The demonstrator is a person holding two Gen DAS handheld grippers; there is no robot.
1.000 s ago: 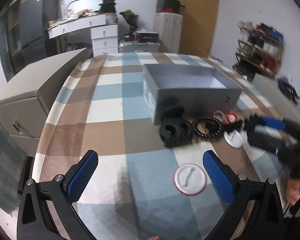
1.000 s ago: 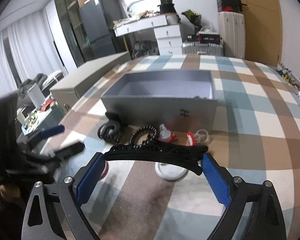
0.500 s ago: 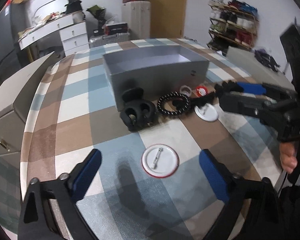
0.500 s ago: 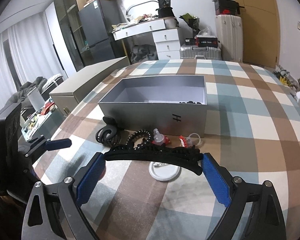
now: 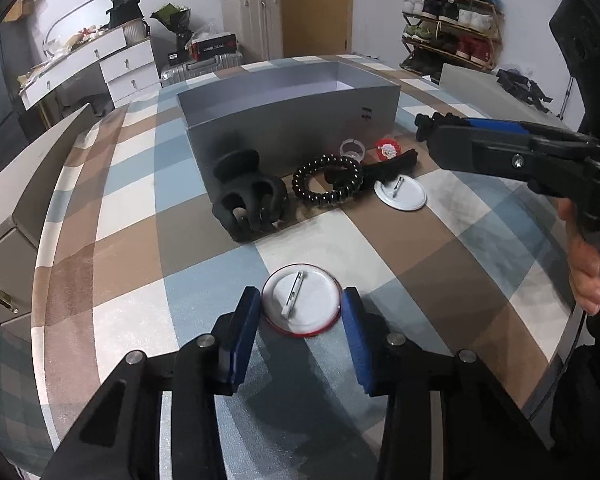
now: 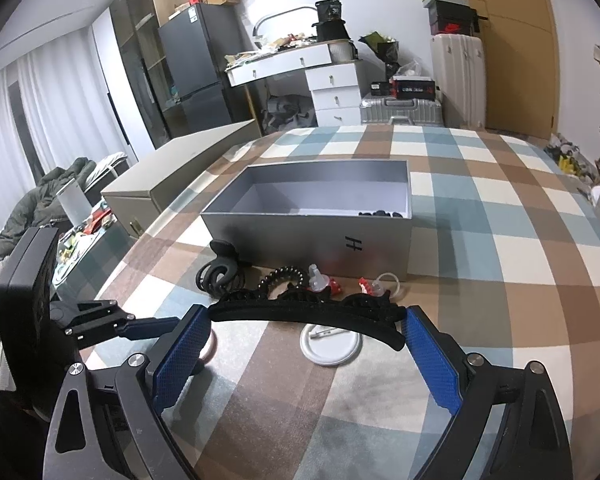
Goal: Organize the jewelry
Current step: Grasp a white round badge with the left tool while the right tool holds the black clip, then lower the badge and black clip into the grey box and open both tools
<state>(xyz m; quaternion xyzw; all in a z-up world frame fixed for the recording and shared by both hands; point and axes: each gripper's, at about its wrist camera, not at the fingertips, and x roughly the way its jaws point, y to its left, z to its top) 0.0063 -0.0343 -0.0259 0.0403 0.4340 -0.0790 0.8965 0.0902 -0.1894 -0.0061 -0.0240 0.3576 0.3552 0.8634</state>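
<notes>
Pickup under way: my left tongs [image 5: 302,322] have just been closing around the pin badge [image 5: 302,300]; right tongs [image 6: 304,344] clamp a black hairband [image 6: 306,314]. Next, lift toward the grey box [image 5: 292,120] at twelve o'clock.

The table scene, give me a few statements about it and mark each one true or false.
1. The left gripper brackets a round pin badge. True; its jaws have just been closing.
2. The right gripper holds a black hair clip by its ends. True.
3. The grey box has its lid on. False; it is open on top.
4. The black coil tie lies inside the box. False; it lies on the cloth in front of it.
5. A second white badge lies on the cloth. True.
</notes>
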